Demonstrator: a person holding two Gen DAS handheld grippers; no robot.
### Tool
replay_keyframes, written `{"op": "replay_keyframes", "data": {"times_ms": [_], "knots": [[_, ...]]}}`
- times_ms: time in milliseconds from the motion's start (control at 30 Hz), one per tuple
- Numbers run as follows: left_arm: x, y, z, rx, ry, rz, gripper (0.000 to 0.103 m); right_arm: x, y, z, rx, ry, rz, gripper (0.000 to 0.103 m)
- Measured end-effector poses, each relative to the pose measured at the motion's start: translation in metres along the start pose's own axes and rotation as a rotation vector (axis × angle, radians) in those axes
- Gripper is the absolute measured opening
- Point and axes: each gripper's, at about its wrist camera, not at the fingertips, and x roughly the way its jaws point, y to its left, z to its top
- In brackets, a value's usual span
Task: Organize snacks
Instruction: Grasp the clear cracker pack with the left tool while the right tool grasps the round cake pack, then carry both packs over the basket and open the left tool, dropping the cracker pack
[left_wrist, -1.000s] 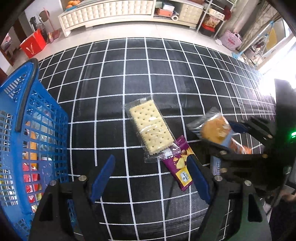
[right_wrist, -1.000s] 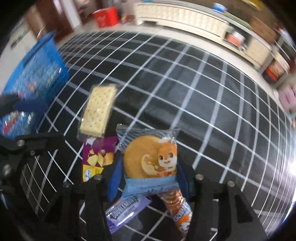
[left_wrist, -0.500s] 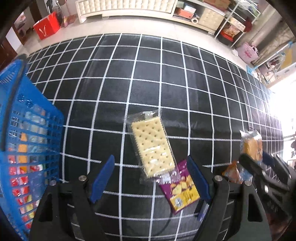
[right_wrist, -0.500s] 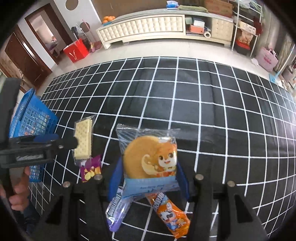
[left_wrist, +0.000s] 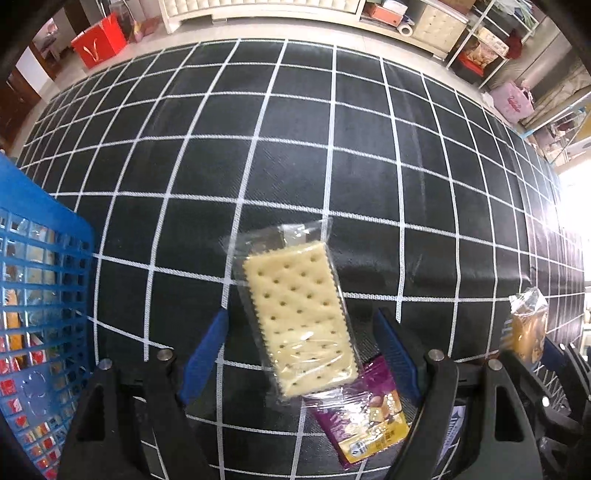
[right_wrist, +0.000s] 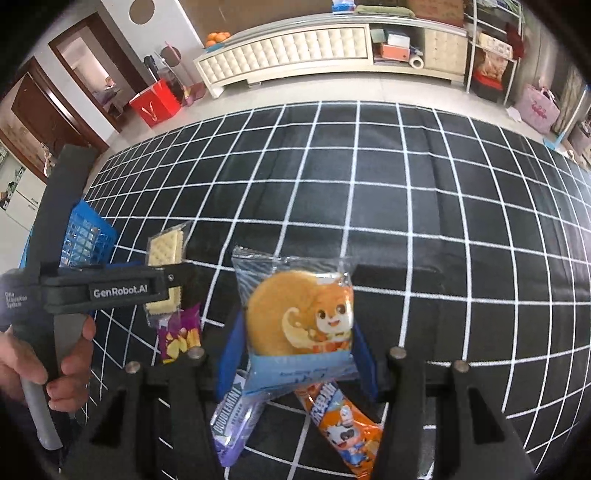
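The blue basket (left_wrist: 40, 295) is cut off by the left edge of the left wrist view, and the packets behind its mesh are too blurred to name. The purple snack bag (left_wrist: 364, 417) lies partly under the cracker pack (left_wrist: 299, 321). In the right wrist view the cake packet (right_wrist: 295, 321) hides the upper ends of the Doublemint pack (right_wrist: 232, 424) and the orange bar (right_wrist: 343, 424). The left gripper's (right_wrist: 173, 280) body covers the middle of the cracker pack there.

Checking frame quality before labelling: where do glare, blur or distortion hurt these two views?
Left wrist view: window light blows out the right edge; fisheye bows the grid cloth; the cracker pack film glints. Right wrist view: evenly lit, sharp on the cake pack, lines curve outward, corners vignetted black.
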Motion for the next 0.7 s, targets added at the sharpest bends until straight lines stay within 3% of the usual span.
{"op": "replay_keyframes", "data": {"times_ms": [67, 100, 233, 400, 700], "knots": [[-0.001, -0.005, -0.003, 0.017, -0.014, 0.065, 0.057, -0.001, -0.002, -0.001, 0.004, 0.0, -0.004, 0.058], [-0.003, -0.004, -0.005, 0.028, -0.022, 0.058, 0.044, -0.001, -0.003, -0.002, 0.007, 0.001, -0.007, 0.058], [-0.009, -0.01, -0.01, 0.083, -0.017, 0.01, 0.043, -0.009, -0.005, -0.005, 0.042, -0.006, 0.073, 0.058], [-0.038, -0.013, -0.017, 0.113, -0.078, -0.006, 0.043, -0.025, 0.001, -0.006, 0.028, -0.016, 0.023, 0.058], [-0.105, -0.007, -0.045, 0.179, -0.18, -0.084, 0.043, -0.07, 0.039, -0.006, 0.024, -0.065, 0.034, 0.058]]}}
